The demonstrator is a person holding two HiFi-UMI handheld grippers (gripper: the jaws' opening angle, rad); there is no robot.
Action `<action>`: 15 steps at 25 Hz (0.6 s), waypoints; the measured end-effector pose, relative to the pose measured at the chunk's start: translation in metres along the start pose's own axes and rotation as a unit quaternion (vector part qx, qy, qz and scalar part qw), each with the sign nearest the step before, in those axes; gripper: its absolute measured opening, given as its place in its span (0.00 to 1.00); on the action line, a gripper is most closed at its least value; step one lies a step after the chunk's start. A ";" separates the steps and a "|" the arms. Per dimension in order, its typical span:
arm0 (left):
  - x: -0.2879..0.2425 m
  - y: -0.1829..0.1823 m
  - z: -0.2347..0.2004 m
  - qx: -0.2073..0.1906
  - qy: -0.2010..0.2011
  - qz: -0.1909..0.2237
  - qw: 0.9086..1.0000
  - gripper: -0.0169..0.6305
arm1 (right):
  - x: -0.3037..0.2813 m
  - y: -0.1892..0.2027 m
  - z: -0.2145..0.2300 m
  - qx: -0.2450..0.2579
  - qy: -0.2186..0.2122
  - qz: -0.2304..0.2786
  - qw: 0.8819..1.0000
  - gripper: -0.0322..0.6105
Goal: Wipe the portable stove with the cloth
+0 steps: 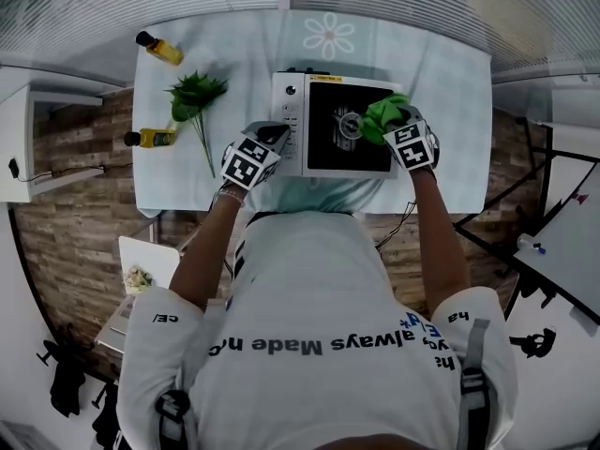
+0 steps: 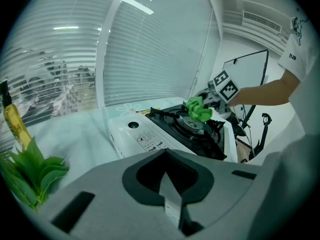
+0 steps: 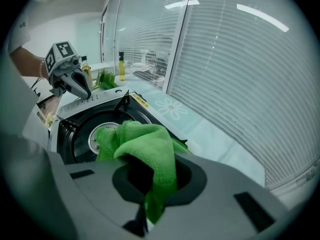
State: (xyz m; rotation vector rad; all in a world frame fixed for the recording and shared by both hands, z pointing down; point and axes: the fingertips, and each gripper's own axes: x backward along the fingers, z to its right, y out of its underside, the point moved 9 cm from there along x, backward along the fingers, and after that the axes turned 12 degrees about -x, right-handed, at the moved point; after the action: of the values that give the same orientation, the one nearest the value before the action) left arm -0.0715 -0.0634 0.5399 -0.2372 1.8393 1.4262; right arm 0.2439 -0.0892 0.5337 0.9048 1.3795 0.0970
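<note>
The portable stove (image 1: 289, 120) is white with a black top and a round burner (image 1: 349, 125), and stands on the pale table (image 1: 234, 54). My right gripper (image 1: 392, 122) is shut on a green cloth (image 1: 382, 115) and holds it over the burner's right side. In the right gripper view the cloth (image 3: 145, 149) hangs bunched between the jaws above the burner (image 3: 95, 134). My left gripper (image 1: 277, 137) is shut and empty, at the stove's front left corner by the control panel. The left gripper view shows the stove (image 2: 145, 134) and the cloth (image 2: 199, 109) beyond.
Two yellow bottles (image 1: 161, 49) (image 1: 150, 138) and a leafy green sprig (image 1: 195, 97) lie on the table's left part. Window blinds (image 3: 240, 59) run along the table's far edge. A white chair (image 1: 145, 261) stands at the lower left.
</note>
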 end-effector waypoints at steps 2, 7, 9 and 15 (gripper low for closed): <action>0.000 0.000 0.000 0.002 0.000 0.000 1.000 0.04 | 0.000 0.002 -0.001 -0.001 0.001 0.006 1.000 0.09; 0.000 0.000 0.000 0.004 0.003 -0.003 1.000 0.04 | 0.023 -0.017 0.003 0.030 0.010 0.021 0.999 0.09; 0.000 0.001 -0.001 0.004 0.003 -0.002 1.000 0.04 | 0.034 -0.035 0.007 0.032 0.019 0.052 0.998 0.09; 0.000 0.002 -0.001 0.013 0.002 0.001 1.000 0.04 | -0.004 -0.064 0.000 0.113 -0.005 0.024 0.993 0.09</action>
State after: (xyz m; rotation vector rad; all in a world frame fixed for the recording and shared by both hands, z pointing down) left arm -0.0730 -0.0639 0.5412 -0.2250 1.8612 1.4038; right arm 0.2150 -0.1346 0.4985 1.1262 1.3772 -0.0273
